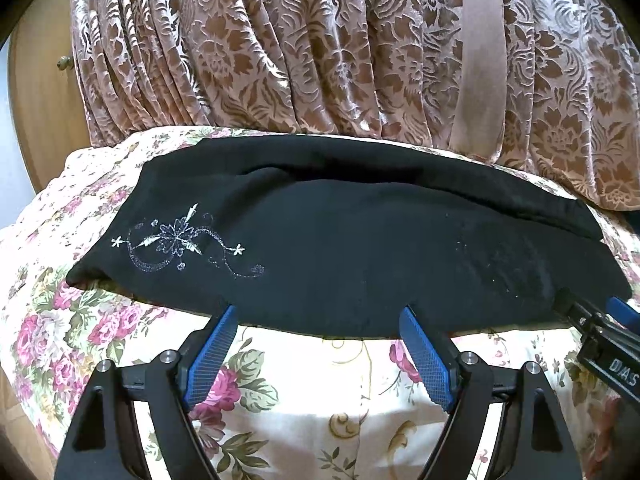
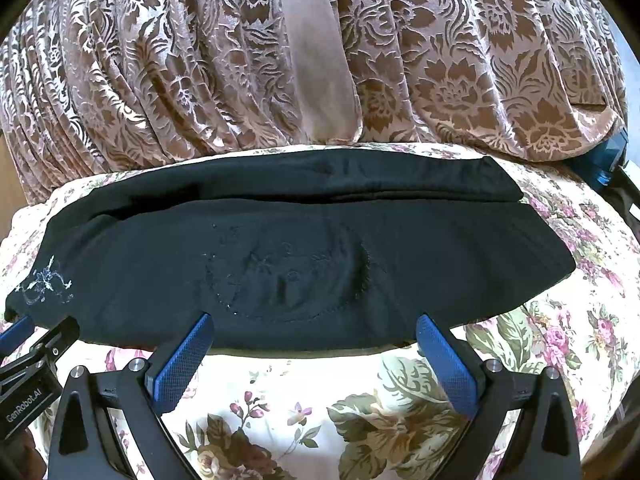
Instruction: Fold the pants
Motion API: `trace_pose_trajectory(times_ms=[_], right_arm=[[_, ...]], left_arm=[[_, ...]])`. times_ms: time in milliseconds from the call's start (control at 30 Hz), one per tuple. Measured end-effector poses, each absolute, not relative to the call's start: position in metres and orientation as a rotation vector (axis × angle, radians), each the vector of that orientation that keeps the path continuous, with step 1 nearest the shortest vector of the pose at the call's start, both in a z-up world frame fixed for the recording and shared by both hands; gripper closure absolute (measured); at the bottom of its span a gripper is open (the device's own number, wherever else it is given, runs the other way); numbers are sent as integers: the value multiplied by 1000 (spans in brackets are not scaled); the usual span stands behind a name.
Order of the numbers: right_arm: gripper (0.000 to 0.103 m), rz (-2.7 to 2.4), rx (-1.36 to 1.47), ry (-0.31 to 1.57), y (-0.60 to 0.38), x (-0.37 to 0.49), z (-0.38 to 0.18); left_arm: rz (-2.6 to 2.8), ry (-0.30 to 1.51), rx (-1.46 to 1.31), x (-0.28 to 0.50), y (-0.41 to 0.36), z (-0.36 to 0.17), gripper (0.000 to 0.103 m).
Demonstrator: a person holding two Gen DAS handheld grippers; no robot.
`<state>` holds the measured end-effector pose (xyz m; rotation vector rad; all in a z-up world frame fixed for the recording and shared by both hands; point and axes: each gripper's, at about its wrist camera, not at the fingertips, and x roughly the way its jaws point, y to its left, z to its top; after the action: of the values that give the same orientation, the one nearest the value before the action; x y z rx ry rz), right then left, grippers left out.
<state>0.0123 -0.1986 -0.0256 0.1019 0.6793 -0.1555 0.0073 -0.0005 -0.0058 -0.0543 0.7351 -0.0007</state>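
Black pants lie folded lengthwise into a long band across a floral bedsheet, with white flower embroidery near their left end. My left gripper stands open, its blue fingertips at the pants' near edge and nothing pinched between them. In the right wrist view the same pants stretch across the sheet. My right gripper is open too, its tips touching the near hem further right. Each gripper shows at the edge of the other's view: the right gripper, the left gripper.
A brown and pink patterned curtain hangs right behind the pants along the bed's far side. A wooden cabinet door with a knob is at the far left. A dark blue object sits at the far right, behind the bed.
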Motion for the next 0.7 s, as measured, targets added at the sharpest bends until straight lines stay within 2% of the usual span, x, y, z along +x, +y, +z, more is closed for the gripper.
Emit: trace_pose_trajectory(times_ms=[200,333,467,700], right_arm=[[0,-142,178,666,-216,14,-25],[0,-114,213,640,-227,15,-23],[0,-96,226,679,-241,17,-26],[0,-191,263,714,-287,11,-25]], left_arm=[[-71,792,-148,15,15,-15,20],[-184,769,-340,14,36,-20,19],[-239,735,-582,12,69,-28,14],[-118,736,-682,17,115,-28,15]])
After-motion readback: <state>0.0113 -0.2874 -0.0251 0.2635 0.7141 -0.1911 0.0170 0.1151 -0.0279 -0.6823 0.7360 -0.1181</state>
